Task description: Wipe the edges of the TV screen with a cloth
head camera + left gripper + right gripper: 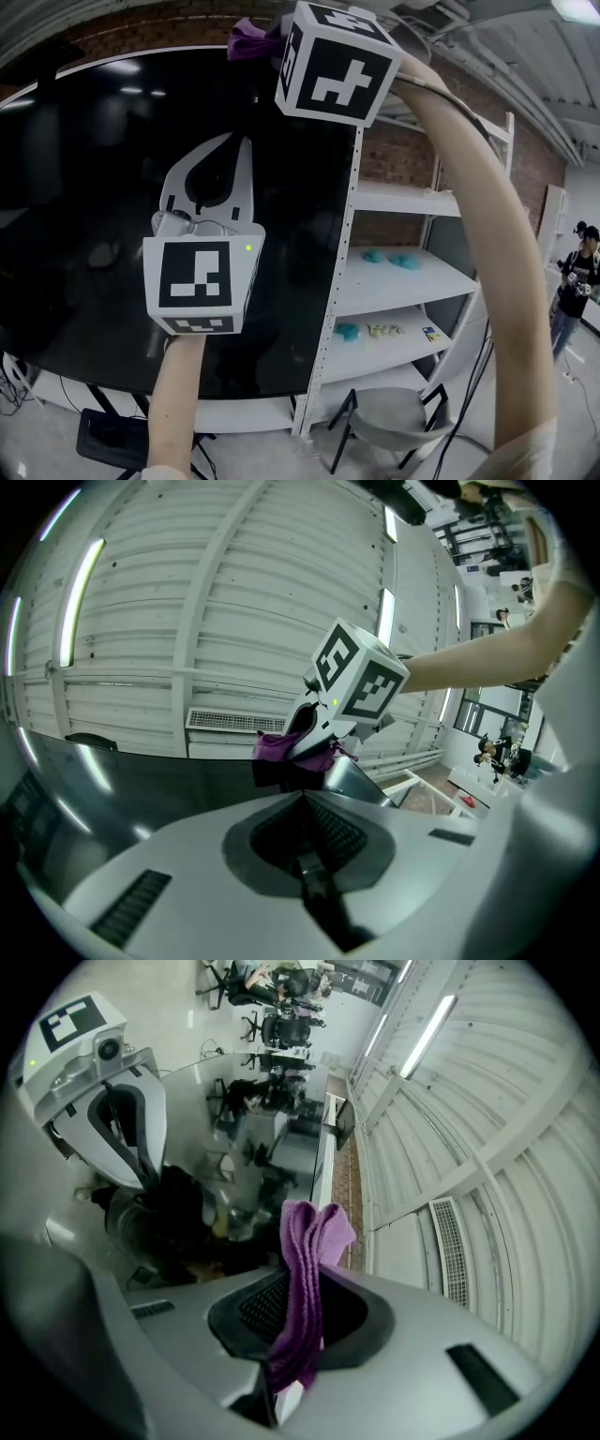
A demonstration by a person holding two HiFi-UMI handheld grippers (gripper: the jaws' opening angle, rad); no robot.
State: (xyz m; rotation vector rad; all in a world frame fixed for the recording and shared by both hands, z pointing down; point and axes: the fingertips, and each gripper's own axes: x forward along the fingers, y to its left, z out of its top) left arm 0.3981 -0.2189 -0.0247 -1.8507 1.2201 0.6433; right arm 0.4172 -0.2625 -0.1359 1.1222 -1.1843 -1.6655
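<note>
Head view: the TV screen (94,187) fills the left of the frame. The right gripper (272,42) is raised to its top edge, close to the upper right corner, with the purple cloth (248,39) bunched against that edge. The left gripper (236,145) hangs lower, in front of the dark panel; whether it touches the glass cannot be told. A white shelf unit (403,202) stands just beside the screen's right edge. The step in hand is judged to be the top-edge wipe. To do it well, seat the cloth flat on the rim, draw it along in one even pass, let only fabric meet the frame, never the hard jaw tips, and hold the left gripper off the panel. Left gripper view: its fingers (375,855) are closed together with nothing between them, and they point up toward the cloth at the screen's rim. Right gripper view: the jaws are clamped narrowly on the cloth (309,1251), which stands out beyond the fingers (375,1312) as a folded strip, with the screen edge just beyond it.
</note>
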